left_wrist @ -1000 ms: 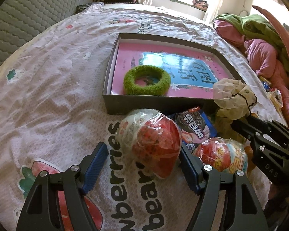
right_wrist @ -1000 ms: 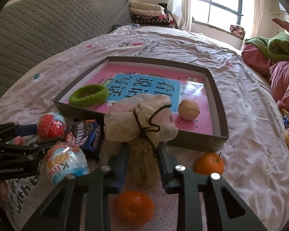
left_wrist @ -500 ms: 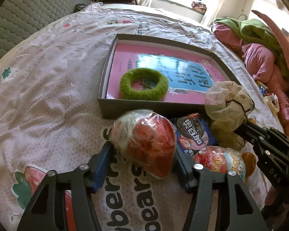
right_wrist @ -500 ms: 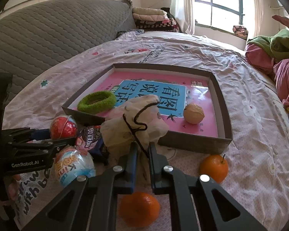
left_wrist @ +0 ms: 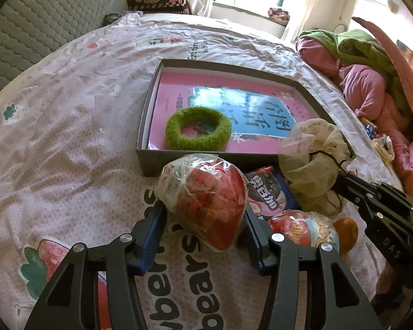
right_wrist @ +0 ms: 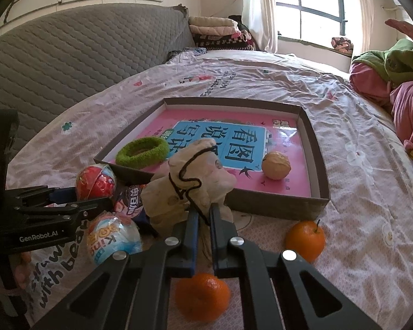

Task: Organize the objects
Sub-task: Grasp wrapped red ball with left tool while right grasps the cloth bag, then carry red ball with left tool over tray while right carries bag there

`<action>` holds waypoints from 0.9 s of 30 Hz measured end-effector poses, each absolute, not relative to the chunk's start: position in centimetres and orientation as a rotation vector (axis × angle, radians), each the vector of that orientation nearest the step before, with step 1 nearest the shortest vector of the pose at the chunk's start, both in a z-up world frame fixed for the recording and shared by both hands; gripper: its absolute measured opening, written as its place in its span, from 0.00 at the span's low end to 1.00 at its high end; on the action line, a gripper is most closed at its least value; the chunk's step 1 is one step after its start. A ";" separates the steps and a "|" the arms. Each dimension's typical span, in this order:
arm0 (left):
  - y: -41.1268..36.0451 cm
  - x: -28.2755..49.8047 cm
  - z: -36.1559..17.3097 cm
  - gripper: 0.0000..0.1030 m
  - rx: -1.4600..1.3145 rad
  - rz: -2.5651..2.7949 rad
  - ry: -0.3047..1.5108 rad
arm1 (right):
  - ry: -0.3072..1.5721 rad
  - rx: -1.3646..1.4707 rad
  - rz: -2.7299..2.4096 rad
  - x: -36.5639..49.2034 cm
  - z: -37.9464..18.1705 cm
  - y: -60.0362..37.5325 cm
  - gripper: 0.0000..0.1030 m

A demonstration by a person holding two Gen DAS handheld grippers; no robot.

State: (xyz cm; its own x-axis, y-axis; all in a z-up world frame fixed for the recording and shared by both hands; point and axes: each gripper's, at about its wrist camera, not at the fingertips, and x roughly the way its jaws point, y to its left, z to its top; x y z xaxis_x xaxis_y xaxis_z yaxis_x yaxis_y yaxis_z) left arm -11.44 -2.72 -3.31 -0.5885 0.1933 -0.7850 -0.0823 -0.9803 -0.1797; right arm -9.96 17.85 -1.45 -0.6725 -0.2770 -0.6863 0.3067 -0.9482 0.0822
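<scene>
- Your tray sits mid-bed on the sheet, same spot as a second ago; inside it lie the pink book, the green ring and a walnut. Nothing new has gone in yet.
- Your right gripper has just been closing on the cloth pouch, and now its jaws are pinched nearly together on the pouch's gathered lower part, black drawstring trailing between them. A second ago they stood clearly apart around it. The pouch stands just short of the tray's near wall, so that reads as a grip made and ready to lift.
- Your left gripper has closed in too: a second ago its blue pads stood well clear of the wrapped red egg, and now both pads press its sides, jaws about half open around it. The egg rests on the sheet, just beside the tray's near corner.
- So both hands are loaded at once; I judge the next move is up and over the wall for each, and the crinkly wrap could let the egg slip.
- Waiting on the sheet: the second egg, a snack packet between the eggs and pouch, and two oranges near your right gripper.
</scene>
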 end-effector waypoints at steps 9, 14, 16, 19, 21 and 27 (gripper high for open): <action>-2.6 -10.8 -2.3 0.53 -1.274 2.694 -0.165 | 0.040 1.006 -2.627 -9.6 -0.6 18.1 0.05; -2.5 -10.5 -1.7 0.53 -1.233 2.712 -0.147 | 0.032 0.980 -2.635 -9.3 -0.1 18.2 0.05; -2.4 -10.3 -1.6 0.53 -1.225 2.712 -0.151 | 0.030 0.961 -2.641 -9.1 0.2 18.3 0.04; -2.4 -10.1 -1.3 0.52 -1.210 2.719 -0.151 | 0.031 0.923 -2.654 -8.7 0.9 18.3 0.04; -2.4 -10.1 -1.1 0.51 -1.199 2.722 -0.150 | 0.035 0.895 -2.661 -8.5 1.4 18.4 0.04; -2.4 -10.0 -0.6 0.50 -1.178 2.730 -0.148 | 0.022 0.854 -2.681 -8.2 2.4 18.6 0.04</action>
